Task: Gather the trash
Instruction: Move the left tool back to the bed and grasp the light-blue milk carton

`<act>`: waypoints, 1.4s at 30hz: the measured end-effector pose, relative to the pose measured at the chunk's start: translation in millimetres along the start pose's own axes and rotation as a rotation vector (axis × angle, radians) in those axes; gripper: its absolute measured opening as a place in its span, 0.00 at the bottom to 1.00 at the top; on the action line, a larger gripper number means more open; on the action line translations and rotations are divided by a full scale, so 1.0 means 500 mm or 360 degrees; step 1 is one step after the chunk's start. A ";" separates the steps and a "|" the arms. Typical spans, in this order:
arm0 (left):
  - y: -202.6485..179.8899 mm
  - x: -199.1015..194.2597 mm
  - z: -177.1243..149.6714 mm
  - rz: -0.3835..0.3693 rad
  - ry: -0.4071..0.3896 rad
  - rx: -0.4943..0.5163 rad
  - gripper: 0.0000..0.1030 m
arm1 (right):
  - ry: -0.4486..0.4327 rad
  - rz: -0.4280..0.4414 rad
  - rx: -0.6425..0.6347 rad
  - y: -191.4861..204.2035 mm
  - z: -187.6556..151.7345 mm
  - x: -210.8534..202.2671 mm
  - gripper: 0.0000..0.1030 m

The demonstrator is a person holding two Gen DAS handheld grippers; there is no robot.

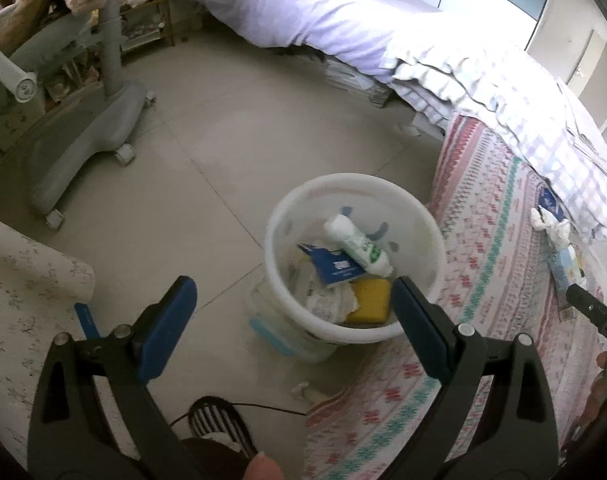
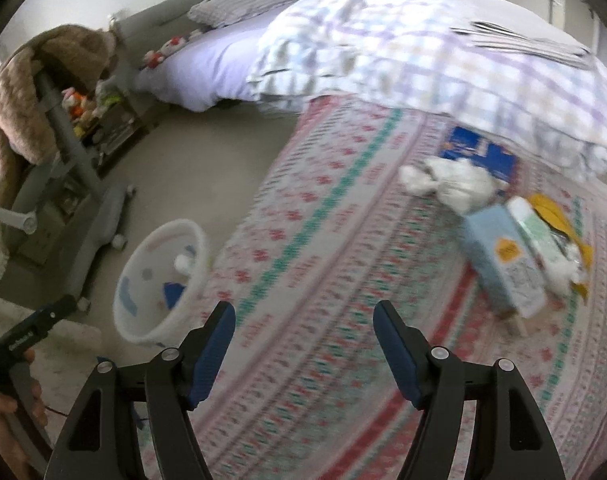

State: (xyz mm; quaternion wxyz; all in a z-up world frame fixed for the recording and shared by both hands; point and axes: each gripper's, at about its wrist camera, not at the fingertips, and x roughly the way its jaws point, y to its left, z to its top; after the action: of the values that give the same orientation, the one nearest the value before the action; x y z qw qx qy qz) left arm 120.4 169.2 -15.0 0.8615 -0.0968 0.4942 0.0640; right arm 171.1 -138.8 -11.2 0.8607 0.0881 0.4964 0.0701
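While over bedspread (image 2: 343, 280), right hand-held gripper (image 2: 303, 320) wide, empty.

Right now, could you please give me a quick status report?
Both tools open and empty: left tool, right tool. White bin part-filled. Crumpled tissue, light blue carton on the patterned blanket. Path clear.

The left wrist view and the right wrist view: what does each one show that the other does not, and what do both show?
Only the left wrist view: the yellow sponge and crumpled paper deep in the bin, and a shoe near the bottom edge.

Only the right wrist view: the yellow wrapper behind the carton, and the pillow on the bed.

Both: the white bin holding a tube, the patterned cover, the tissue wad, the blue carton, and the grey chair base. Both grippers, left and right, are open and empty.
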 end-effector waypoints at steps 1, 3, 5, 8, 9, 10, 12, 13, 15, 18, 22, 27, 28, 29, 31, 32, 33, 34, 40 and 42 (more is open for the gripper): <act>-0.011 0.001 0.000 -0.0005 0.0003 0.0007 0.94 | -0.0004 -0.0006 0.0013 -0.012 -0.001 -0.004 0.71; -0.029 0.003 0.000 -0.0014 0.0012 0.0020 0.94 | -0.0016 -0.0019 0.0042 -0.041 -0.005 -0.013 0.71; -0.046 0.004 -0.003 -0.0022 0.0019 0.0032 0.94 | -0.0023 -0.0026 0.0073 -0.066 -0.008 -0.017 0.72; -0.076 0.009 -0.005 -0.0028 0.0030 0.0064 0.94 | -0.0025 -0.0024 0.0131 -0.103 -0.012 -0.017 0.73; -0.085 0.010 -0.006 -0.0027 0.0031 0.0077 0.94 | -0.0021 -0.0025 0.0146 -0.115 -0.012 -0.017 0.73; -0.097 0.012 -0.007 -0.0025 0.0033 0.0089 0.94 | -0.0019 -0.0027 0.0156 -0.125 -0.012 -0.016 0.73; -0.115 0.015 -0.007 -0.0024 0.0037 0.0106 0.94 | -0.0021 -0.0037 0.0171 -0.143 -0.011 -0.017 0.73; -0.129 0.018 -0.007 -0.0027 0.0042 0.0118 0.94 | -0.0026 -0.0044 0.0179 -0.156 -0.009 -0.019 0.73; -0.152 0.022 -0.006 -0.0034 0.0049 0.0132 0.94 | -0.0037 -0.0048 0.0201 -0.175 -0.008 -0.024 0.73; -0.193 0.027 -0.004 -0.0057 0.0056 0.0153 0.94 | -0.0056 -0.0049 0.0280 -0.220 -0.003 -0.034 0.74; -0.255 0.038 -0.006 -0.0084 0.0067 0.0200 0.94 | -0.0056 -0.0095 0.0355 -0.278 -0.003 -0.044 0.75; -0.340 0.051 -0.014 -0.0127 0.0092 0.0287 0.94 | -0.0062 -0.0164 0.0410 -0.337 -0.014 -0.063 0.75; -0.358 0.053 -0.015 -0.0138 0.0095 0.0306 0.94 | -0.0057 -0.0172 0.0423 -0.349 -0.017 -0.066 0.75; -0.373 0.053 -0.018 -0.0148 0.0097 0.0319 0.94 | -0.0052 -0.0180 0.0433 -0.358 -0.019 -0.068 0.75; -0.405 0.053 -0.026 -0.0173 0.0104 0.0343 0.94 | -0.0039 -0.0197 0.0454 -0.383 -0.026 -0.073 0.75; -0.426 0.053 -0.032 -0.0191 0.0110 0.0353 0.94 | -0.0035 -0.0203 0.0459 -0.392 -0.029 -0.076 0.75; -0.446 0.054 -0.038 -0.0208 0.0119 0.0361 0.94 | -0.0032 -0.0210 0.0465 -0.403 -0.031 -0.078 0.75; -0.459 0.054 -0.042 -0.0218 0.0124 0.0366 0.94 | -0.0030 -0.0221 0.0471 -0.414 -0.034 -0.082 0.75; -0.572 0.055 -0.080 -0.0282 0.0150 0.0430 0.94 | -0.0001 -0.0268 0.0534 -0.488 -0.063 -0.095 0.75; -0.603 0.058 -0.090 -0.0301 0.0148 0.0439 0.94 | 0.0006 -0.0282 0.0553 -0.507 -0.071 -0.099 0.75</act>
State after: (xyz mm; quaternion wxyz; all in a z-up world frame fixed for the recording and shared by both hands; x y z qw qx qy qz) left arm 159.5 -134.1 -31.1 0.8450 -0.0265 0.5265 -0.0903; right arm 124.2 -393.1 -43.2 0.8344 0.1910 0.5085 -0.0926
